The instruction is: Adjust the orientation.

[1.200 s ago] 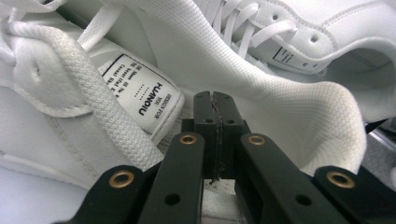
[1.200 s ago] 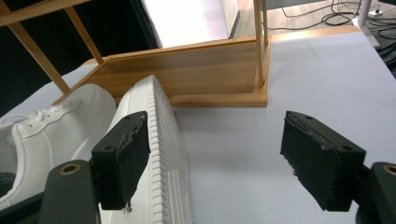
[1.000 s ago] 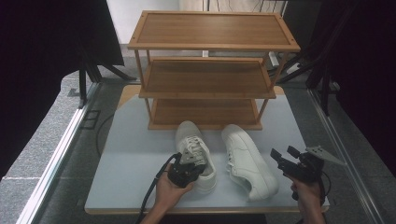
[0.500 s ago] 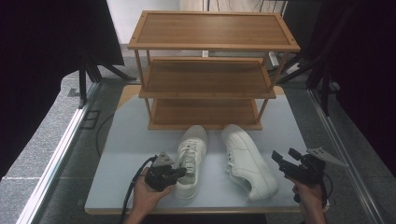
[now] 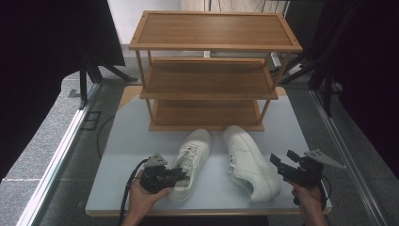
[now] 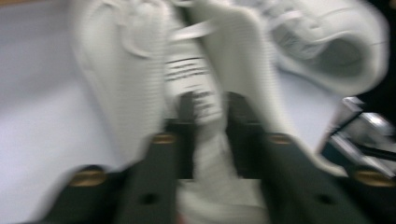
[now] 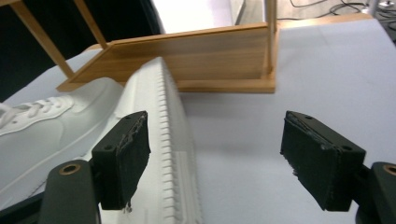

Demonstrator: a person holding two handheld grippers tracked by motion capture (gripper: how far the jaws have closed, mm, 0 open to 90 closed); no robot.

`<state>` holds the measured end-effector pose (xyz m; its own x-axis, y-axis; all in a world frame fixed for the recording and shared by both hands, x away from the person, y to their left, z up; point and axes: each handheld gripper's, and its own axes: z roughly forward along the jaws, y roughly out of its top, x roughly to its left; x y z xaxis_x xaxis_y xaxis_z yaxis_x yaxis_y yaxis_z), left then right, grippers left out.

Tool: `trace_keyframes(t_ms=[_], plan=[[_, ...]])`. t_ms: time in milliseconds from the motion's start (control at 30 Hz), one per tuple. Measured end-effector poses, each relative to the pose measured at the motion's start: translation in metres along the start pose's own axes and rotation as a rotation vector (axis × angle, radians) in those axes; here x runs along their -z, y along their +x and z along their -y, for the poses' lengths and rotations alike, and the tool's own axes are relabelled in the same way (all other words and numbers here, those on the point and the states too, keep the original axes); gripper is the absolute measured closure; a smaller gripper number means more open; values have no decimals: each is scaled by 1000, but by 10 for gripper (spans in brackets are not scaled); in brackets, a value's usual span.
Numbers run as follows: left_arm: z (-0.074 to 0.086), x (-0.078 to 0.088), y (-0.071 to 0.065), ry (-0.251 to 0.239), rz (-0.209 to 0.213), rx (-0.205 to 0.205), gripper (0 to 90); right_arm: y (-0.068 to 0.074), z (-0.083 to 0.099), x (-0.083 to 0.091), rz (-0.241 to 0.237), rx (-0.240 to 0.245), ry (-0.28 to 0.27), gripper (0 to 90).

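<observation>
Two white sneakers lie on the table in front of a wooden shoe rack (image 5: 211,75). My left gripper (image 5: 181,175) is at the heel of the left sneaker (image 5: 194,150). In the blurred left gripper view its jaws (image 6: 212,112) reach into the shoe's opening with the white lining between them. These jaws have just been opening and no longer pinch the shoe. The right sneaker (image 5: 247,160) lies beside it, toe toward the rack. My right gripper (image 5: 282,157) hovers just right of that sneaker's heel. Its jaws (image 7: 217,140) stand wide open and hold nothing, the sneaker's ribbed sole edge (image 7: 166,121) by the left pad.
The rack has three slatted shelves, and its lowest one (image 7: 187,51) sits almost on the grey table top (image 5: 131,141). Bare table lies to the right of the right sneaker (image 7: 261,93). Black stands and cables flank the table on the floor.
My left hand drew the left sneaker's heel toward the left, so the shoe swung to point more straight at the rack. The right hand stayed put.
</observation>
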<state>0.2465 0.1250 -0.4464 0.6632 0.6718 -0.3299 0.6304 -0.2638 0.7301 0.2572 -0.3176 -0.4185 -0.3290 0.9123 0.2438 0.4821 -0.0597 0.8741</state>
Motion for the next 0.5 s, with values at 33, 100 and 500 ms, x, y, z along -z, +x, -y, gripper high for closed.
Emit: trace_keyframes(t_ms=[33, 100, 500], plan=[[0, 0, 0, 0, 0, 0, 594, 0, 0, 0, 0, 0, 0, 239], [-4, 0, -6, 8, 19, -5, 519, 3, 0, 0, -18, 6, -7, 238], [-3, 45, 0, -203, -7, -7, 299, 29, -8, -4, -94, 76, -35, 259]])
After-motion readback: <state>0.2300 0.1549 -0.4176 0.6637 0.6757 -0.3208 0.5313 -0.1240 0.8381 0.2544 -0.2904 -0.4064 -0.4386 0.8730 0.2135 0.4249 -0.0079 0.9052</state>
